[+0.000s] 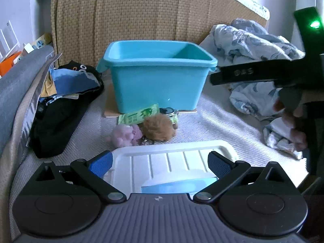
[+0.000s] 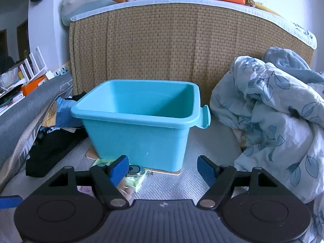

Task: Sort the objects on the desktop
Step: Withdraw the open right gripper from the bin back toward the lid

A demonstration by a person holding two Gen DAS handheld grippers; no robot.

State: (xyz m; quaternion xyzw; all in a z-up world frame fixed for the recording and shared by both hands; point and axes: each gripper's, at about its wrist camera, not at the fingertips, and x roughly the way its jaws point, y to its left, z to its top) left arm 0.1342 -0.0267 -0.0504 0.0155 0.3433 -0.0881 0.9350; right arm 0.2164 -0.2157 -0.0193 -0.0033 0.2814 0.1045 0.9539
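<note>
A: Field check. Where do your grippers stand?

B: Your right gripper (image 2: 163, 170) has its jaws spread wide, nothing between the pads, hanging near the front of the teal bin (image 2: 139, 121). Your left gripper (image 1: 160, 163) is spread too, over a white tray (image 1: 174, 158); its pads flank the tray without pressing, as far as the left view shows.

A: And the things to sort?

B: They sit bunched on the bedcover just near of the bin, between it and the tray: a brown pom-pom (image 1: 160, 128), a pink pom-pom (image 1: 126, 134) touching its left side, a green packet (image 1: 138, 115) behind them against the bin's foot, and a dark key fob (image 1: 168, 111) half hidden.

A: Handling?

B: You'll likely find the pom-poms light and soft; they squash, so pinch through the middle. The packet looks thin and slick; take it across its short width.

A: Which way does it lie?

B: Flat, long axis running left to right, right end tilted slightly far. The pom-poms are round, with no clear axis.
</note>
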